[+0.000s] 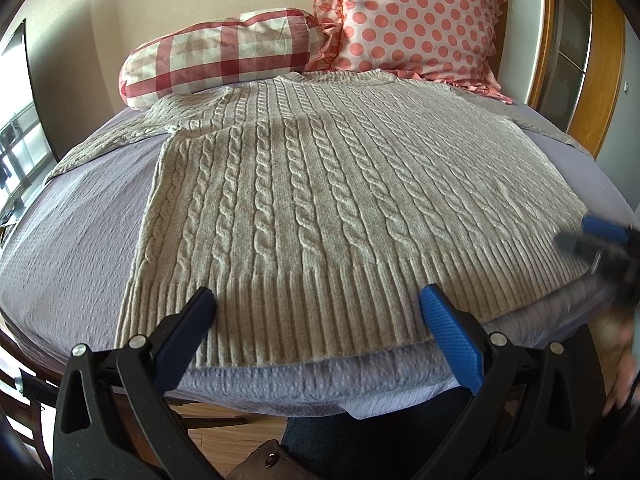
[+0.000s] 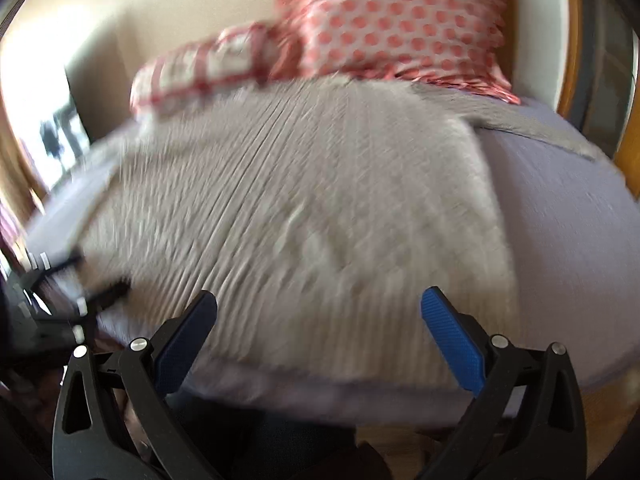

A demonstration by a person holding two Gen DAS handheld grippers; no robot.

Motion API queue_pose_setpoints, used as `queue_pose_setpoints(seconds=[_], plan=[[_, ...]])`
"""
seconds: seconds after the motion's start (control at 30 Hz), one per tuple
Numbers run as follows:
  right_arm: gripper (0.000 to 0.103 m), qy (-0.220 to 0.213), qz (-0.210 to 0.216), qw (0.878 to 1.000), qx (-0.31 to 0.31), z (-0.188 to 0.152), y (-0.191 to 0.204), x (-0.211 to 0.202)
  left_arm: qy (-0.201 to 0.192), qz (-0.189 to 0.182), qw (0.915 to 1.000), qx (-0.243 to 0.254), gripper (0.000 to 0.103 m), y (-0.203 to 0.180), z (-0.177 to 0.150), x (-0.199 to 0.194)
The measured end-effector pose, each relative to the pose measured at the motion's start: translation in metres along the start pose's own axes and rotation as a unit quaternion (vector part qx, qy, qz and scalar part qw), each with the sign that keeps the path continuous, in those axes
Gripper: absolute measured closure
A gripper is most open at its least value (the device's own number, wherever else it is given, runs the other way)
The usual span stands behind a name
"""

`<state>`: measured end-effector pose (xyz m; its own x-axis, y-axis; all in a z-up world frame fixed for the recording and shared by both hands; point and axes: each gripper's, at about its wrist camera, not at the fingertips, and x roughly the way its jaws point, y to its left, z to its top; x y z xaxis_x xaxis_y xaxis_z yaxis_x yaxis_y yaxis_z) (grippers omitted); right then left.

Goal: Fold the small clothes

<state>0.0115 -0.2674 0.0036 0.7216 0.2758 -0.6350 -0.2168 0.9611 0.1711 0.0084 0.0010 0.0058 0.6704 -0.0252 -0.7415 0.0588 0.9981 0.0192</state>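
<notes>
A beige cable-knit sweater point(image 1: 320, 200) lies flat on the lavender bed sheet point(image 1: 80, 240), hem toward me, both sleeves spread out to the sides. My left gripper point(image 1: 318, 300) is open and empty, its blue pads just above the ribbed hem. My right gripper point(image 2: 318, 300) is open and empty over the hem's right part; its view is motion-blurred, with the sweater point(image 2: 300, 200) filling it. The right gripper also shows blurred at the right edge of the left wrist view point(image 1: 600, 248). The left gripper shows at the left edge of the right wrist view point(image 2: 60, 280).
A red-checked bolster pillow point(image 1: 224, 56) and a pink polka-dot pillow point(image 1: 416, 16) lean at the head of the bed. A wooden door frame point(image 1: 600, 60) stands at the right. A window point(image 1: 20, 140) is at the left. Wooden floor point(image 1: 240, 440) lies below the bed's near edge.
</notes>
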Motion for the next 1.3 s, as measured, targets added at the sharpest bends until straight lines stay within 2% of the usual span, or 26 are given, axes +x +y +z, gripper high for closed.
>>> queue_pose_setpoints(seconds=[0.13, 0.23, 0.27, 0.3, 0.37, 0.4, 0.43, 0.47, 0.5, 0.63, 0.67, 0.8, 0.83, 0.87, 0.9, 0.97, 1.0, 1.07, 1.1, 1.17, 1.27, 1.3], plan=[[0.001, -0.055, -0.033, 0.995, 0.078, 0.052, -0.084, -0.019, 0.006, -0.019, 0.9998, -0.003, 0.002, 0.01, 0.011, 0.0], [0.001, -0.089, -0.073, 0.983, 0.143, 0.098, -0.161, -0.022, -0.019, -0.019, 0.9995, -0.016, 0.002, 0.036, 0.036, -0.006], [0.006, -0.094, -0.083, 0.978, 0.168, 0.111, -0.186, -0.018, -0.029, -0.016, 0.9992, -0.024, 0.002, 0.044, 0.044, -0.007], [0.011, -0.097, -0.093, 0.967, 0.218, 0.131, -0.227, -0.01, -0.041, -0.013, 0.9983, -0.039, 0.002, 0.058, 0.055, -0.007], [0.037, -0.093, -0.097, 0.952, 0.276, 0.145, -0.274, 0.002, -0.053, -0.01, 0.9962, -0.068, 0.002, 0.08, 0.069, -0.004], [0.039, -0.091, -0.097, 0.936, 0.326, 0.152, -0.308, 0.013, -0.057, -0.009, 0.9942, -0.09, 0.002, 0.096, 0.078, 0.0], [0.048, -0.088, -0.092, 0.919, 0.373, 0.155, -0.338, 0.026, -0.06, -0.01, 0.9918, -0.112, 0.002, 0.111, 0.086, 0.004], [0.055, -0.085, -0.094, 0.908, 0.399, 0.154, -0.354, 0.033, -0.064, -0.012, 0.9889, -0.133, 0.002, 0.126, 0.093, 0.008], [0.057, -0.079, -0.098, 0.887, 0.443, 0.155, -0.383, 0.049, -0.067, -0.013, 0.9866, -0.148, 0.002, 0.137, 0.097, 0.011], [0.059, -0.075, -0.113, 0.848, 0.511, 0.151, -0.431, 0.076, -0.066, -0.008, 0.9751, -0.212, 0.002, 0.183, 0.107, 0.023], [0.062, -0.072, -0.115, 0.841, 0.524, 0.15, -0.44, 0.081, -0.058, 0.003, 0.9725, -0.226, 0.002, 0.198, 0.113, 0.029], [0.065, -0.105, -0.122, 0.818, 0.552, 0.15, -0.455, 0.085, -0.047, 0.05, 0.9654, -0.252, 0.002, 0.232, 0.118, 0.038], [0.07, -0.112, -0.123, 0.813, 0.558, 0.15, -0.456, 0.086, -0.049, 0.054, 0.9635, -0.258, 0.002, 0.238, 0.119, 0.04], [0.084, -0.117, -0.127, 0.81, 0.56, 0.15, -0.458, 0.086, -0.05, 0.057, 0.9615, -0.264, 0.002, 0.244, 0.119, 0.041], [0.093, -0.118, -0.131, 0.808, 0.562, 0.15, -0.463, 0.09, -0.052, 0.061, 0.9589, -0.272, 0.002, 0.251, 0.12, 0.042], [0.094, -0.126, -0.131, 0.811, 0.555, 0.152, -0.463, 0.092, -0.055, 0.065, 0.9559, -0.281, 0.002, 0.261, 0.118, 0.042], [0.094, -0.142, -0.136, 0.823, 0.533, 0.158, -0.45, 0.085, -0.056, 0.067, 0.954, -0.286, 0.002, 0.266, 0.117, 0.041], [0.095, -0.168, -0.139, 0.856, 0.469, 0.182, -0.421, 0.073, -0.06, 0.071, 0.952, -0.292, 0.002, 0.273, 0.112, 0.04], [0.095, -0.179, -0.139, 0.88, 0.418, 0.205, -0.392, 0.067, -0.06, 0.073, 0.9515, -0.293, 0.002, 0.275, 0.111, 0.039], [0.095, -0.198, -0.1, 0.917, 0.332, 0.245, -0.327, 0.063, -0.061, 0.076, 0.9495, -0.298, 0.002, 0.281, 0.108, 0.039], [0.095, -0.198, -0.013, 0.954, 0.224, 0.285, -0.221, 0.07, -0.061, 0.074, 0.9461, -0.309, 0.005, 0.285, 0.105, 0.04], [0.095, -0.189, 0.012, 0.962, 0.195, 0.292, -0.19, 0.078, -0.062, 0.07, 0.9451, -0.313, 0.005, 0.286, 0.105, 0.04]])
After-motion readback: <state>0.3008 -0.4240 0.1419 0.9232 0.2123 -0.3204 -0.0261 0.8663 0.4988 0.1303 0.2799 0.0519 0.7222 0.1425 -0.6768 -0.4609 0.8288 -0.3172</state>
